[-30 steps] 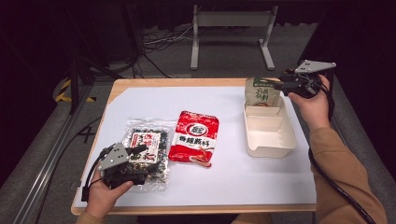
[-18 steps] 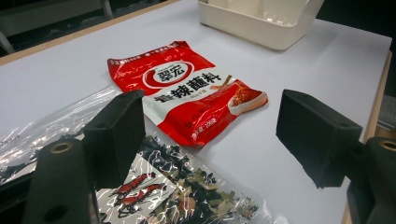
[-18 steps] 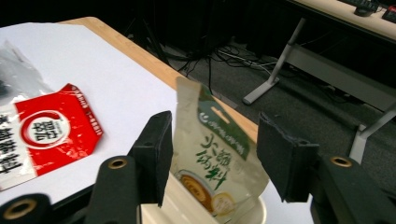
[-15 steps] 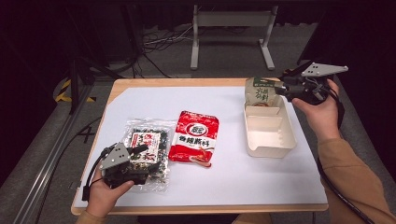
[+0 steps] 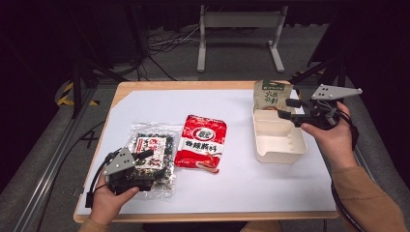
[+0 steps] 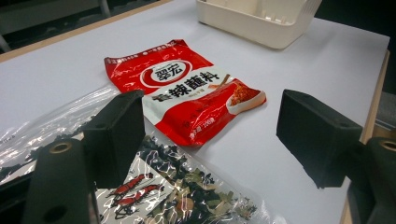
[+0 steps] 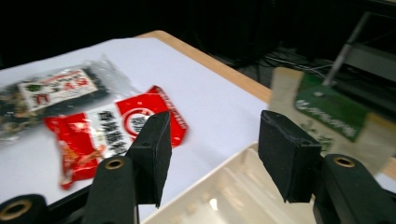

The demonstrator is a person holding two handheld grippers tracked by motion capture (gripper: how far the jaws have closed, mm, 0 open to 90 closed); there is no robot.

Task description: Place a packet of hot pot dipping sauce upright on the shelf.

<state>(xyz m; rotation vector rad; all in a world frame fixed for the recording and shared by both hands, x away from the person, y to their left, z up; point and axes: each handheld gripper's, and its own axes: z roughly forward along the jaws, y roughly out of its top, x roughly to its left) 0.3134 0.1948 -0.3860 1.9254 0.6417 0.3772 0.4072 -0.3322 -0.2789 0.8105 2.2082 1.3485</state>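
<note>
Your right gripper (image 5: 289, 108) hangs over the cream tray's (image 5: 280, 145) far end, jaws apart and empty after just opening; the green pouch (image 5: 271, 93) stands against that end. Your left gripper (image 5: 150, 162), also spread, rests on the seaweed bag (image 5: 151, 145), left of the tray.

Read the red packet (image 6: 187, 100) first: a white oval on it carries the characters 翠宏, and large white characters below read 辣蘸料. On the green-and-tan pouch (image 5: 272, 94), white characters stand on the green panel, too small to read. The label on the clear seaweed bag (image 5: 151, 153) is illegible.
</note>
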